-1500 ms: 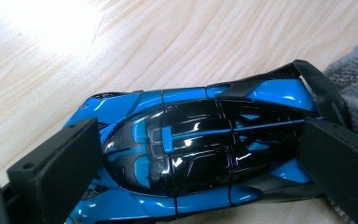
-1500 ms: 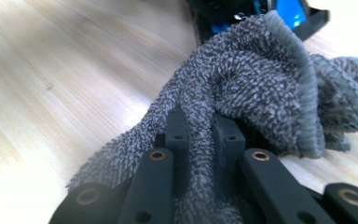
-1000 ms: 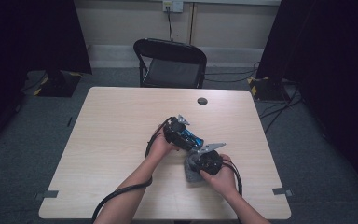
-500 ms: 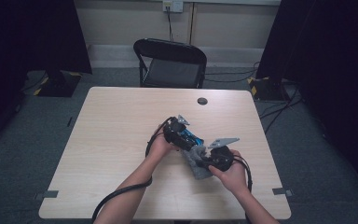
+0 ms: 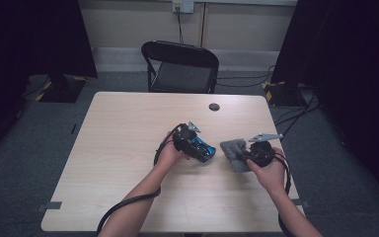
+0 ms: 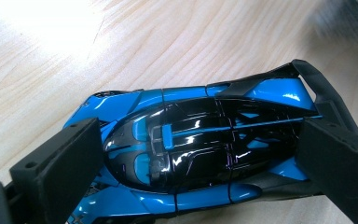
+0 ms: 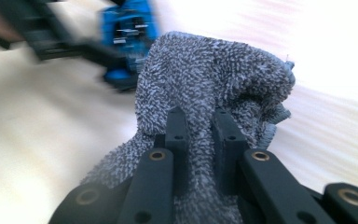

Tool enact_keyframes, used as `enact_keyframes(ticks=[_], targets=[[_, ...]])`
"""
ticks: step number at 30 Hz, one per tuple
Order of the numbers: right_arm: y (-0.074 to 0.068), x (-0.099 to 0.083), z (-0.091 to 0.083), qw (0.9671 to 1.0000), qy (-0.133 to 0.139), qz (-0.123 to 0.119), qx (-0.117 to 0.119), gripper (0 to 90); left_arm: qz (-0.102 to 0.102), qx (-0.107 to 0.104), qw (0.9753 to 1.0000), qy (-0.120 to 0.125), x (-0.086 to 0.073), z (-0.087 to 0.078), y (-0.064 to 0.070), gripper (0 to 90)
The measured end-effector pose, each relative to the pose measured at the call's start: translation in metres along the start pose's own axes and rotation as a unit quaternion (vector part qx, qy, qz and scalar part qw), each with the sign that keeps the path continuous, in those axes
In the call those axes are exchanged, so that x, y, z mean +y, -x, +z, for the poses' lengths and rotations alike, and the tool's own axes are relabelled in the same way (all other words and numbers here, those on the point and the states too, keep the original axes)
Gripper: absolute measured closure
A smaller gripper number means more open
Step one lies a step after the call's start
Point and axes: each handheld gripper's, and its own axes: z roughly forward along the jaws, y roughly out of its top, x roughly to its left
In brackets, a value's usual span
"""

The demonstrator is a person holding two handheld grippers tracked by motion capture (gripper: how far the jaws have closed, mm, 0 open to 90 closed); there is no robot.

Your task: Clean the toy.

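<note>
Pale wood-grain table (image 5: 118,148), wiping step: left gripper (image 6: 200,154) clamps the glossy blue-and-black toy car (image 6: 205,149) by nose and tail; right gripper (image 7: 200,135) pinches the grey terry cloth (image 7: 214,79) just beside it. Next, judged: bring cloth onto bodywork. Beyond: 1 black folding chair (image 5: 181,61).

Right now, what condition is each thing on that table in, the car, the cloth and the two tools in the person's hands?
Toy car: blue and black, roof up, gripped between the jaws.
Grey cloth: bunched up, pinched at one fold.
Left gripper: jaws wide, pressed against the car's ends.
Right gripper: jaws nearly together, clamping the cloth.
Table: bare pale wood around them.
</note>
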Motion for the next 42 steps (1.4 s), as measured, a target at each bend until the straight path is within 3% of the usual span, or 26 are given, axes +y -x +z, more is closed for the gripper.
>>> enact_keyframes(ticks=[3, 7, 13, 18, 27, 42], targets=[[0.010, -0.002, 0.010, 0.9995, -0.008, 0.006, -0.030, 79.1, 0.000, -0.001, 1.0000, -0.001, 0.000, 0.000, 0.000, 0.6], [0.014, -0.008, 0.026, 0.9987, -0.022, 0.002, -0.047, 79.1, -0.001, 0.000, 1.0000, 0.004, -0.001, 0.000, 0.000, 0.6], [0.010, -0.016, 0.048, 0.9984, -0.024, 0.003, -0.051, 79.0, -0.002, 0.000, 1.0000, 0.001, 0.000, 0.000, 0.001, 0.6], [-0.003, -0.017, 0.061, 0.9983, -0.030, -0.023, -0.045, 78.8, -0.002, 0.000, 1.0000, 0.004, -0.001, 0.000, 0.001, 0.5], [-0.026, -0.016, 0.065, 0.9976, -0.034, -0.058, -0.014, 78.9, -0.001, 0.002, 1.0000, 0.004, -0.001, 0.000, 0.001, 0.0], [-0.053, -0.023, 0.060, 0.9951, -0.037, -0.081, 0.043, 79.1, -0.004, 0.002, 1.0000, 0.008, -0.002, 0.001, 0.001, 0.0]])
